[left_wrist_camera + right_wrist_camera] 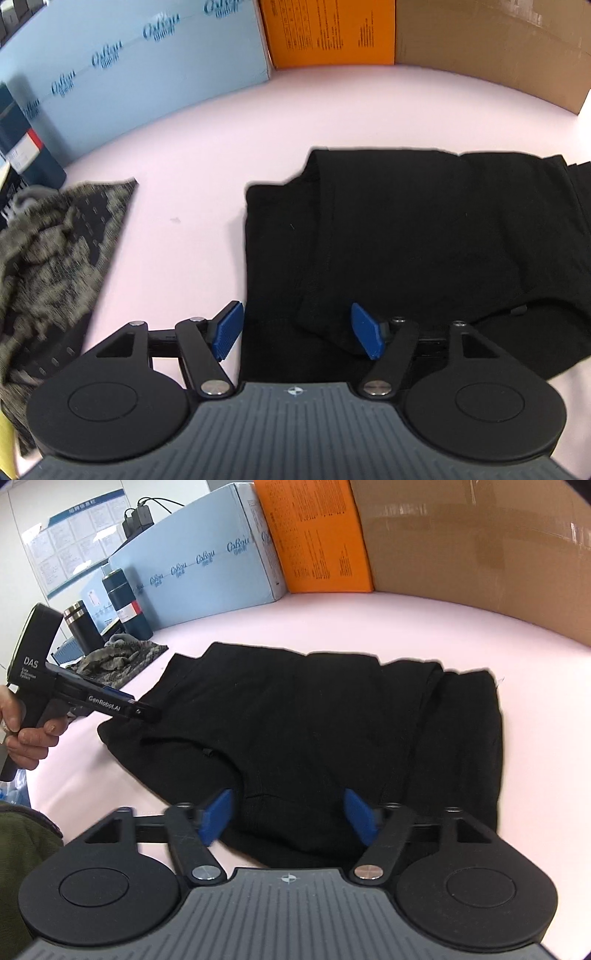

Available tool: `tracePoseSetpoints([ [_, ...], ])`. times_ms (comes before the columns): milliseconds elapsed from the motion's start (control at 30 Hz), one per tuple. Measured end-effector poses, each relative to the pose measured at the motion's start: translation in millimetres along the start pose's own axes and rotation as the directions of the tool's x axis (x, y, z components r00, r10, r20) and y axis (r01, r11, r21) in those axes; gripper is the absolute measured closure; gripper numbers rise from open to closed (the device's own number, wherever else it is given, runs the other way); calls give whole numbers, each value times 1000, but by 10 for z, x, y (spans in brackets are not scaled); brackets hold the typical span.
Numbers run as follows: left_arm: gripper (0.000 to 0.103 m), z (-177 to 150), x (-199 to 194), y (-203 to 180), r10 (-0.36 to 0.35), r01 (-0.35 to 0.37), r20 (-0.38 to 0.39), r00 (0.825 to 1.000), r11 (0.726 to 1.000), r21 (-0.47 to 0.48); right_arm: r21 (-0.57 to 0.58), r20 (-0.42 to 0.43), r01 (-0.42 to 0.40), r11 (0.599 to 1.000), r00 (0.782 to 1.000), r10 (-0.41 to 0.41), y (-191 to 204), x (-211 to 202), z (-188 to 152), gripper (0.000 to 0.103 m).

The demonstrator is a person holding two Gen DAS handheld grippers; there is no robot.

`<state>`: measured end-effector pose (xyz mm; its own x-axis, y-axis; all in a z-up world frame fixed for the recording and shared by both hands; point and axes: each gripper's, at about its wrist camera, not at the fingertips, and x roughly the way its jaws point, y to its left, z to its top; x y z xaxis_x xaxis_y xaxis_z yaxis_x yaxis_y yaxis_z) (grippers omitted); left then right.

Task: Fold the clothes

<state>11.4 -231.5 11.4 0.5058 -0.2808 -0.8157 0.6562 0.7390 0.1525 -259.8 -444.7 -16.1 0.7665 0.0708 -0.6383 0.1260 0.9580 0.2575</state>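
While a black garment (pixel 314 731) lies partly folded in overlapping layers on the pale pink table (pixel 207 147), both grippers hover over its near edge. Left gripper (pixel 297 330): blue pads spread wide, nothing between them, one pad over bare table just off the cloth's left edge, the other over the fabric. Right gripper (pixel 286 818): pads likewise wide apart and empty, both above the near hem. From the right wrist view, a hand (pixel 27 734) holds the left gripper's handle beside the garment's left corner. A camouflage-patterned garment (pixel 48 258) sits crumpled at the table's left edge, apart from the black one. Along the far edge stand a light blue box (pixel 207 568), an orange box (pixel 317 535) and a cardboard box (pixel 480 554).
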Motion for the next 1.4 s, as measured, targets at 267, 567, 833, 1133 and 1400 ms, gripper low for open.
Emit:
tracePoseSetpoints([
  [267,32,708,-90,178,15,-5,142,990,998,-70,-41,144,85,996,986,-78,-31,81,628,23],
  [567,32,826,643,-421,33,-34,42,999,999,31,81,74,107,991,991,-113,-162,974,665,22],
  [833,17,797,929,5,9,-7,10,1000,989,-148,138,109,227,964,964,-242,-463,800,659,27],
  [1133,17,336,681,919,-168,211,145,975,904,-371,76,187,133,988,972,-145,-495,318,548,9],
  [1400,17,-270,702,1345,-437,465,162,885,805,-369,415,112,-24,909,993,-25,-1507,-204,156,5],
])
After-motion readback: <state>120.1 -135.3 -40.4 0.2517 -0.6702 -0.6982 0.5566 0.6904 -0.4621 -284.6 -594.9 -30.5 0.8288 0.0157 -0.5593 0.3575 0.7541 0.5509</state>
